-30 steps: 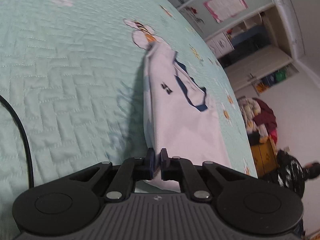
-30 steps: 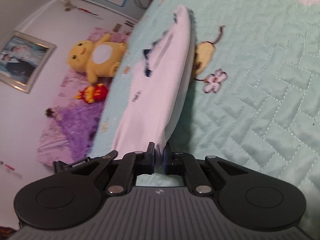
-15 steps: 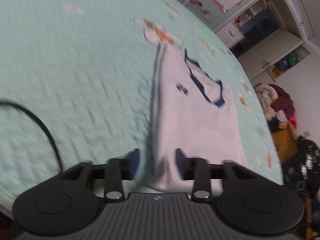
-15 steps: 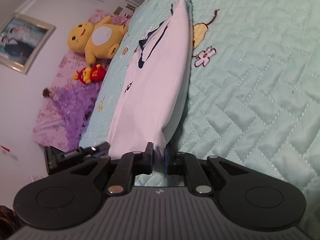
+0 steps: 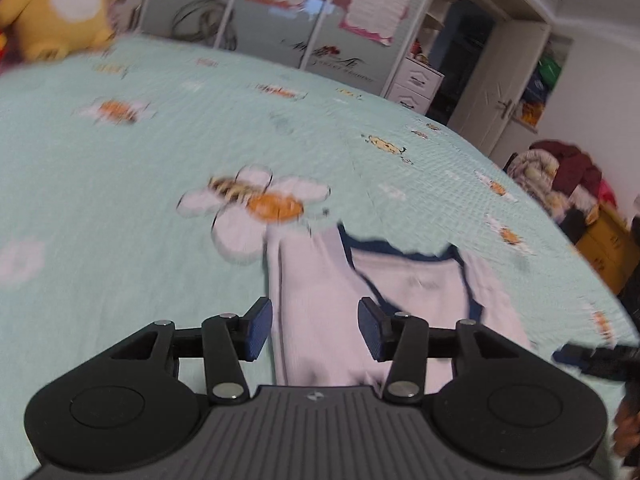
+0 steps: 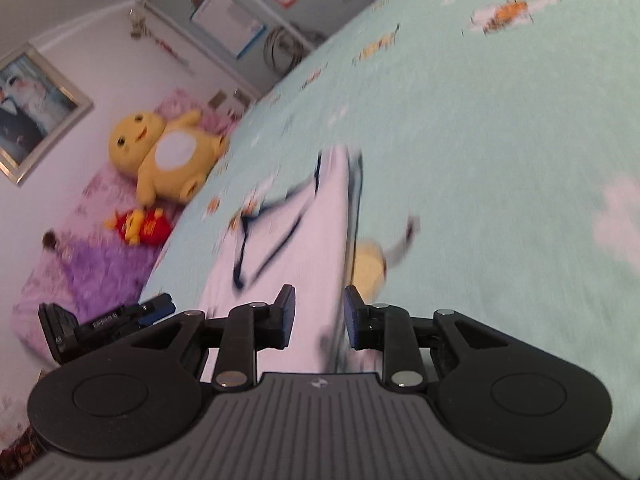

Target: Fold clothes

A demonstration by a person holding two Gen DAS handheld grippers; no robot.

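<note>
A white garment with dark blue trim (image 5: 320, 304) lies folded flat on the mint quilted bedspread (image 5: 120, 160). My left gripper (image 5: 314, 330) is open above the garment's near edge, its blue pads apart with cloth showing between them but not pinched. In the right wrist view the same white garment (image 6: 316, 240) stretches away from me, blue trim (image 6: 244, 248) on its left part. My right gripper (image 6: 318, 316) is open over the near end. The other gripper (image 6: 108, 324) shows at the left edge. Both views are motion-blurred.
A yellow plush toy (image 6: 168, 156) and a small red toy (image 6: 138, 226) sit on purple bedding at the bed's head. Wardrobe doors with posters (image 5: 376, 0) stand beyond the bed. A pile of clothes (image 5: 560, 184) lies at the right on a yellow box (image 5: 608, 240).
Both grippers have let go of the white garment and opened. The garment has dropped flat onto the bed, and both cameras have tilted up and pulled back.
</note>
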